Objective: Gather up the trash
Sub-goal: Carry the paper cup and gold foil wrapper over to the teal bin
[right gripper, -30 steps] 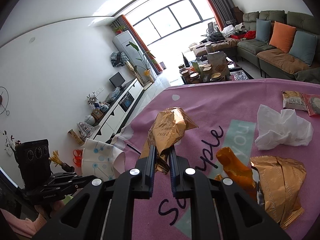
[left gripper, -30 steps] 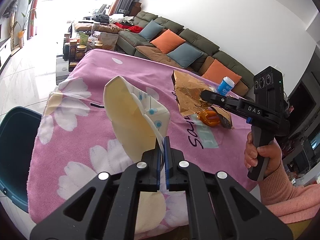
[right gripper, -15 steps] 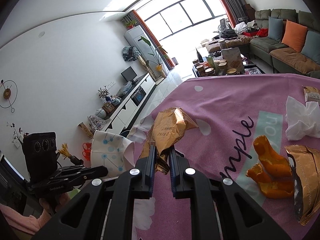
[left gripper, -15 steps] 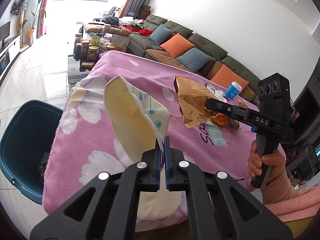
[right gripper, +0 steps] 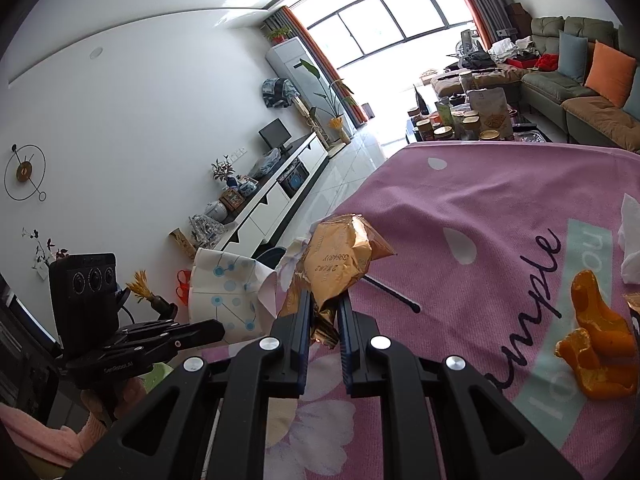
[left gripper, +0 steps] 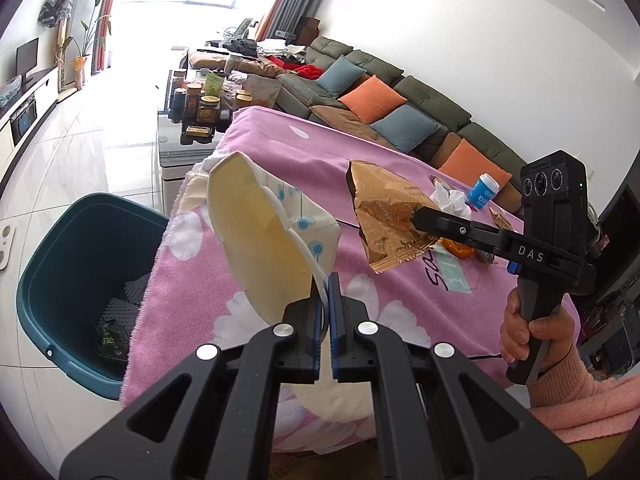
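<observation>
My left gripper (left gripper: 327, 282) is shut on the edge of a white paper bag with blue dots (left gripper: 264, 236), held up over the left end of the pink table cover (left gripper: 280, 148). The same bag (right gripper: 228, 292) shows at the left of the right wrist view, beside the left gripper (right gripper: 216, 330). My right gripper (right gripper: 324, 304) is shut on a crumpled gold snack wrapper (right gripper: 340, 264), lifted above the cover. In the left wrist view that wrapper (left gripper: 384, 216) hangs from the right gripper (left gripper: 420, 216). A teal bin (left gripper: 80, 280) stands on the floor left of the table.
Orange peel (right gripper: 596, 344), white tissue (right gripper: 630, 240) and a blue-white cup (left gripper: 484, 190) remain on the cover. A low table with jars (left gripper: 200, 108) stands beyond the table's far end. A green sofa with cushions (left gripper: 380, 108) runs along the wall. A person's hand (left gripper: 528, 332) grips the right handle.
Both grippers have carried the bag and the wrapper leftward toward the table's end. The teal bin has come further into the left wrist view. Both grips are unchanged.
</observation>
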`<state>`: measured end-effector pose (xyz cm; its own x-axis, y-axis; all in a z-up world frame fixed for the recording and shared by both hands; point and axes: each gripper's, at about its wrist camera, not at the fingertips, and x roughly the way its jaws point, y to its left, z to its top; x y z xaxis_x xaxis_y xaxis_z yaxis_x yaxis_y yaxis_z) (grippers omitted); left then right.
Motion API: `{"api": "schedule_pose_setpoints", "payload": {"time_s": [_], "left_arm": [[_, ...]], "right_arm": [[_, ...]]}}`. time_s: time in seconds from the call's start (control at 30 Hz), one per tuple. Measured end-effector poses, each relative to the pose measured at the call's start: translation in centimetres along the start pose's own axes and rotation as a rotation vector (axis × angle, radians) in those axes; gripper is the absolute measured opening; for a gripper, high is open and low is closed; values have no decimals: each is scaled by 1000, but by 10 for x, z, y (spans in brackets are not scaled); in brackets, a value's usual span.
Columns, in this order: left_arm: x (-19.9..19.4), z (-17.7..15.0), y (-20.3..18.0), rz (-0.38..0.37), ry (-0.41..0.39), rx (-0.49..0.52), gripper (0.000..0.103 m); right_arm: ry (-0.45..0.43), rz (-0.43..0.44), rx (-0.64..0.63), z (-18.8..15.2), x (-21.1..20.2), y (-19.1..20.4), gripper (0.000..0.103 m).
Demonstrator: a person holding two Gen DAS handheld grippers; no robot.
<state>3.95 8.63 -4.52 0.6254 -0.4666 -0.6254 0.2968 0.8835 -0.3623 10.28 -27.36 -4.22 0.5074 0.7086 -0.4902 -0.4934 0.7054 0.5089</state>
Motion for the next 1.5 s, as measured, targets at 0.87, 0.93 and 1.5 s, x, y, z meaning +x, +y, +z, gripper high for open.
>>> {"api": "schedule_pose_setpoints", "payload": {"time_s": [0.87,0.93,1.5], "left_arm": [[-37,-3,38,127,-55,-45,3],[-40,-4,41,137,-57,-51,3],[-49,1,76,234,-69,-94,3]], "right_arm": [[69,75,-63,4,45,41,12],[76,83,-69,6,50,42,12],[132,122,-122,12,84,66,12]]}}
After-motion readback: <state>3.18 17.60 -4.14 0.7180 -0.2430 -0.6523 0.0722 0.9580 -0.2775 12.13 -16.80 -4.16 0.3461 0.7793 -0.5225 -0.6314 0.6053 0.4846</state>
